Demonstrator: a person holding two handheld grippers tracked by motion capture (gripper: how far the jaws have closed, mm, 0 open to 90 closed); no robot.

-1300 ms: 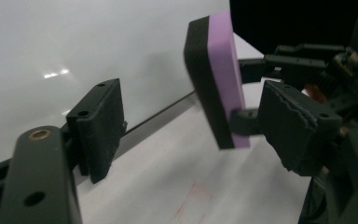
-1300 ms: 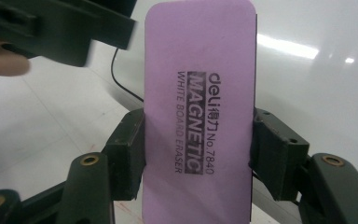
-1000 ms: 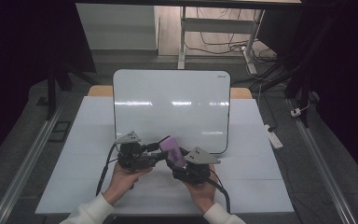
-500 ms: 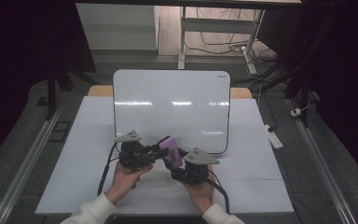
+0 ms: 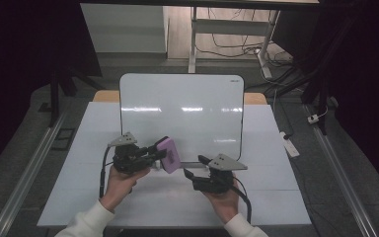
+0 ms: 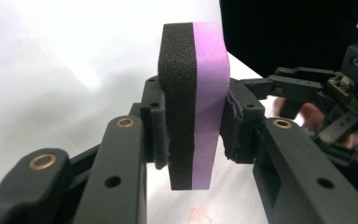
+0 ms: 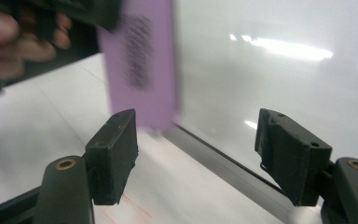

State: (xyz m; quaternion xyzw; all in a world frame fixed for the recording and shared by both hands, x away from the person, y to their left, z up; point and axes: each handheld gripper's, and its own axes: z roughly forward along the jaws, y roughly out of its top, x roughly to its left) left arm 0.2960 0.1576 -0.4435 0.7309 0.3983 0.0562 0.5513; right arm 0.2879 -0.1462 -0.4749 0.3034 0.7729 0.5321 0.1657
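I have the whiteboard eraser point(image 6: 195, 107) clamped in my left gripper point(image 5: 159, 154): both pads press into its sides, the black felt face on one side and the purple back on the other, and the foam bulges slightly under the squeeze. In the high view the eraser point(image 5: 168, 154) hangs just in front of the lower left part of the whiteboard point(image 5: 182, 113), above the white table point(image 5: 276, 197). My right gripper point(image 5: 193, 168) has just been opening; its 2 jaws now stand apart with nothing between them, and it sits off to the right near the board's bottom edge.

I judge the step in hand to be bringing the eraser to the board to wipe it. To do that well, I want the black felt turned flat toward the board, not an edge or the purple back. I keep the clamp firm, since the foam could twist under sideways drag. Faint red marks point(image 7: 121, 205) show low down near the board's edge, though I cannot tell whether they lie on the board. The right gripper should stay clear of the wiping path, or steady the board's rim if it rocks.
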